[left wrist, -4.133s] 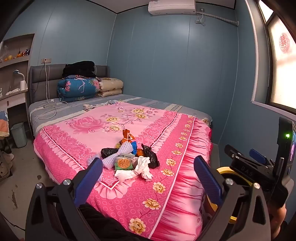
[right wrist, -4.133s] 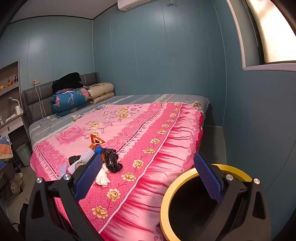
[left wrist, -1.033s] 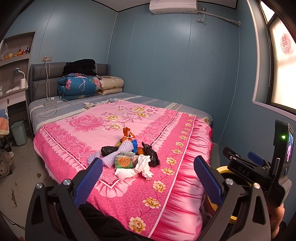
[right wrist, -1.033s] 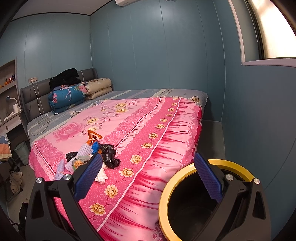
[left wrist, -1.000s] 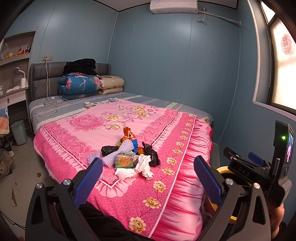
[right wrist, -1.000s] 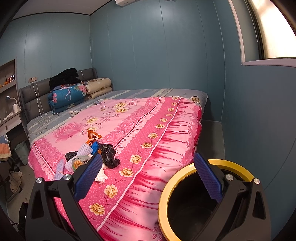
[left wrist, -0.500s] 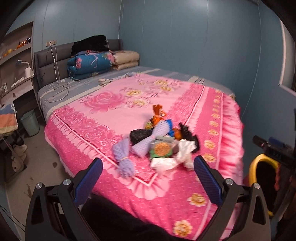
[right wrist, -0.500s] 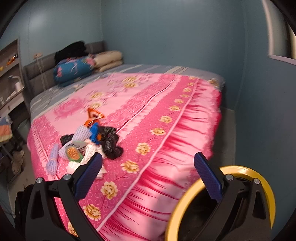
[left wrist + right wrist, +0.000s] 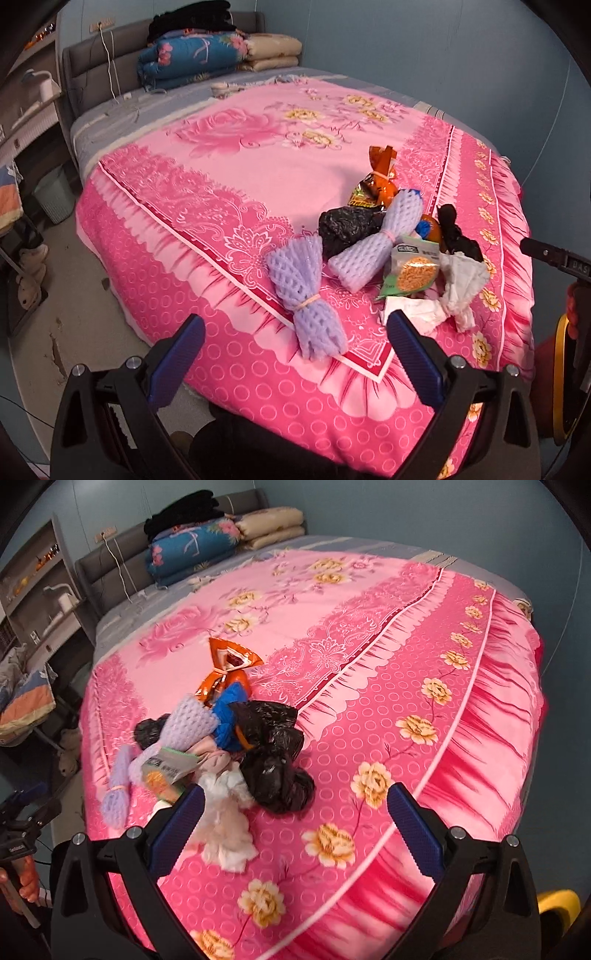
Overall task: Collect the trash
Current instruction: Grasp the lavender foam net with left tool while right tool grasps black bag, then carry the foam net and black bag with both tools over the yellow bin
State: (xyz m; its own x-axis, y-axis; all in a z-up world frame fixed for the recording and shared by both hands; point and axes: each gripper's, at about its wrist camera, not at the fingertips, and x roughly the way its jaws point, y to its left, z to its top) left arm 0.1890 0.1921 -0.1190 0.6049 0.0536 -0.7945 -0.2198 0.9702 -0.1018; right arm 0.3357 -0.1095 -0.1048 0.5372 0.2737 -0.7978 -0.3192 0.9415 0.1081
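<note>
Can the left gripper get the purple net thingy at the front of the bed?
Probably yes. The left gripper is open and the purple foam net lies right ahead near the bed's edge, apart from the pile, with nothing covering it.

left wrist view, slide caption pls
Open left hand-held gripper nears purple foam net in trash pile on pink bedspread.

bedroom with a pink floral bed against blue walls

a pink floral bedspread covers the bed, over a grey striped sheet near the grey padded headboard. by the headboard lie a folded blue floral quilt, beige pillows just beside it, and black clothing on top. white cables hang down the headboard. a pale wastebasket stands on the floor beside the bed, under wall shelves.
</note>
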